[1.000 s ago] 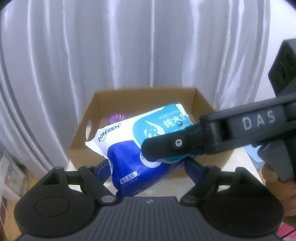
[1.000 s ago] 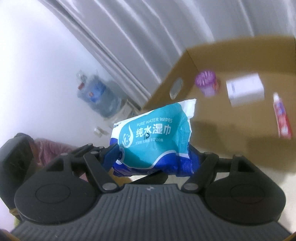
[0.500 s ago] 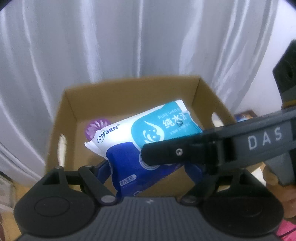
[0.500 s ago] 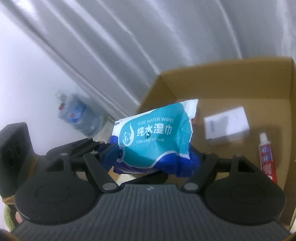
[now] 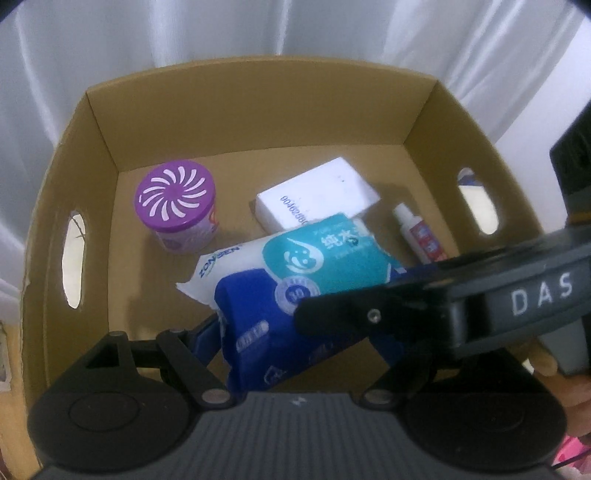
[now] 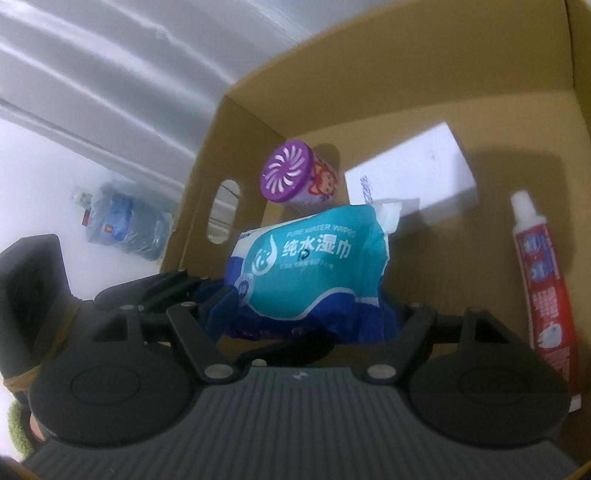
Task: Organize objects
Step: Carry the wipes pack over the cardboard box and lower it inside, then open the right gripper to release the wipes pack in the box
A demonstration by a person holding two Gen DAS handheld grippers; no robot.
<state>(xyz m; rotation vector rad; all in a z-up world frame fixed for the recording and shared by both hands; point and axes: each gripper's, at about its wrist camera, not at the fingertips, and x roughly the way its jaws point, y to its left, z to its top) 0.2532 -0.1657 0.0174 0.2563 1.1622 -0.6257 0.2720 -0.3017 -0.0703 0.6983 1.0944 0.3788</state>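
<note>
A blue and teal pack of wet wipes (image 5: 295,284) is held between both grippers over the near part of an open cardboard box (image 5: 258,99). My left gripper (image 5: 295,332) is shut on the pack's lower end. My right gripper (image 6: 303,314) is shut on the same pack (image 6: 310,269); its black body crosses the left wrist view at the right. Inside the box lie a purple-lidded round container (image 5: 177,206), a white carton (image 5: 317,199) and a red and white tube (image 5: 419,232).
The box has oval handle cut-outs in its left wall (image 5: 74,262) and right wall (image 5: 476,201). White curtains (image 5: 258,29) hang behind it. A blue water jug (image 6: 125,221) stands on the floor outside the box's left side.
Both grippers have carried the pack forward and down, over the box's near wall. The box's contents now show fully. Both grips are unchanged.
</note>
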